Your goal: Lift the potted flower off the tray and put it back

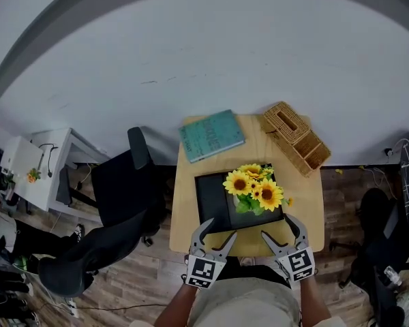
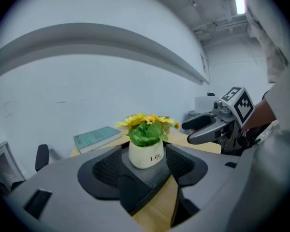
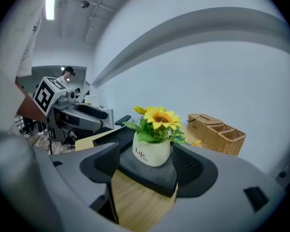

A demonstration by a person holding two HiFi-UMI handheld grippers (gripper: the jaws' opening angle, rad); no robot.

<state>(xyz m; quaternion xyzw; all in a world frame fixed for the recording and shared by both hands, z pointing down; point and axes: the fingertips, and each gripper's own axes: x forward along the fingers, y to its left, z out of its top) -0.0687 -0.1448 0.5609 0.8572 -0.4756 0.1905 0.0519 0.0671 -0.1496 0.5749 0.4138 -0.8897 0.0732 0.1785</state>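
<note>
A white pot of yellow sunflowers [image 1: 254,191] stands upright on the right half of a dark tray [image 1: 211,203] on a small wooden table [image 1: 184,216]. My left gripper [image 1: 217,234] hangs open at the tray's near left edge. My right gripper [image 1: 281,227] hangs open at the tray's near right corner. Neither touches the pot. In the left gripper view the pot [image 2: 146,152] sits on the tray [image 2: 157,182] beyond the open jaws, with the right gripper [image 2: 203,129] to the side. The right gripper view shows the pot [image 3: 152,150] ahead between open jaws.
A teal book [image 1: 210,135] lies at the table's far left. A wicker organiser box [image 1: 295,137] sits at the far right corner. A black office chair [image 1: 116,203] stands left of the table. White wall lies behind; wood floor all around.
</note>
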